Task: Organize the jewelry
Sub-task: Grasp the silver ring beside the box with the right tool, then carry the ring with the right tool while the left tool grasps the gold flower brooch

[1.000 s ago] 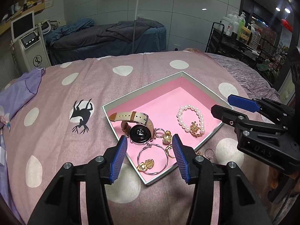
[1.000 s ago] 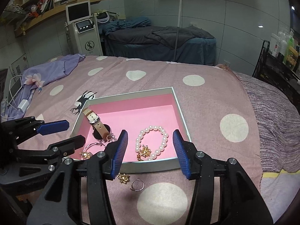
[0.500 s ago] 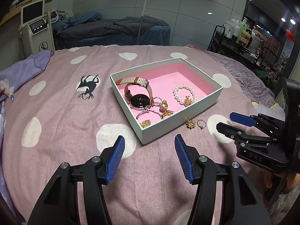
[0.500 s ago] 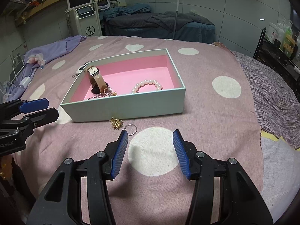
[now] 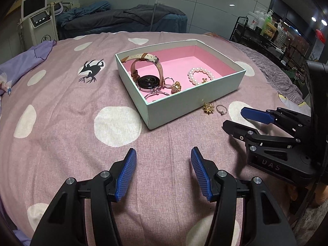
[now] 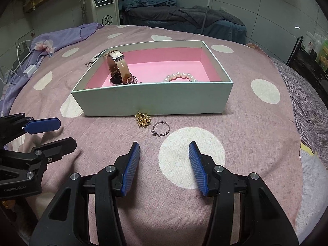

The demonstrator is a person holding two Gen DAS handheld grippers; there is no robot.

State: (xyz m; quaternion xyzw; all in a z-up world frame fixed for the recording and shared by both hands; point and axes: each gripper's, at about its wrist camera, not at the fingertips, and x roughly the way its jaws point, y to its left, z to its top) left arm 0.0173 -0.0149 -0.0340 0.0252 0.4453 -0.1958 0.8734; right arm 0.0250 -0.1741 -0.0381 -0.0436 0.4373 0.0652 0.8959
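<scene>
Polka-dot bedspread (image 6: 256, 135) carrying a pink-lined box (image 6: 155, 100) of jewelry; gold brooch (image 6: 143, 120) and ring (image 6: 161, 128) lie outside, just beside its wall. Right gripper (image 6: 164, 165) and left gripper (image 5: 163, 171), both spread empty, face them, presumably for pickup.

Tiled wall (image 5: 215, 6), possibly dark treatment bed (image 6: 184, 18)

Beauty salon treatment room. Treatment bed (image 6: 184, 18) with dark blankets at 12 o'clock, white machine with screen (image 6: 102, 2) at 11 o'clock, floor lamp pole (image 6: 207, 6), tiled walls. Trolley with bottles (image 5: 266, 30) at 2 o'clock. Polka-dot bedspread (image 5: 61, 106) underfoot.
</scene>
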